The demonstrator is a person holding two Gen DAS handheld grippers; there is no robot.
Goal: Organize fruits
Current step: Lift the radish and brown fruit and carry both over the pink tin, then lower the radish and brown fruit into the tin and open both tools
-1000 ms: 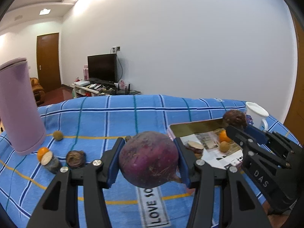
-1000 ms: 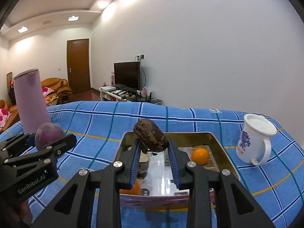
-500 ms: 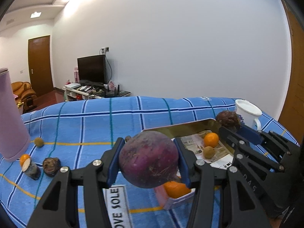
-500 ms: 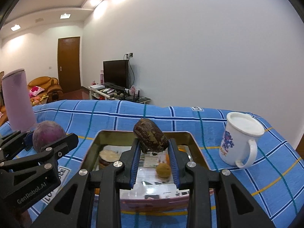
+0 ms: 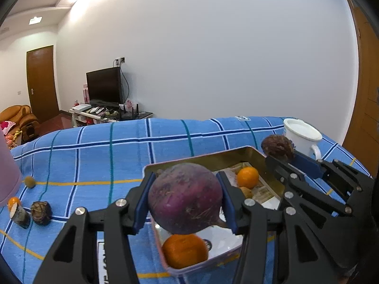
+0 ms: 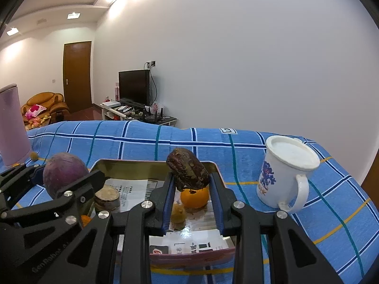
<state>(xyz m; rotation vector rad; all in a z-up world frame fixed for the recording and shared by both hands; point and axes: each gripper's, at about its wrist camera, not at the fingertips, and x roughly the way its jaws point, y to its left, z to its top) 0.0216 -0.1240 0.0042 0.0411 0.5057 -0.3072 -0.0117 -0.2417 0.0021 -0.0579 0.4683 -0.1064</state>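
Both fruits held over the tray: left gripper clamps the purple fruit above its near-left corner, right gripper clamps the brown fruit above its far-right part.

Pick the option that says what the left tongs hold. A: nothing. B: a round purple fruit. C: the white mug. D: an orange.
B: the left tongs are closed on a round purple fruit, held above the near end of the metal tray, where an orange lies just below it.
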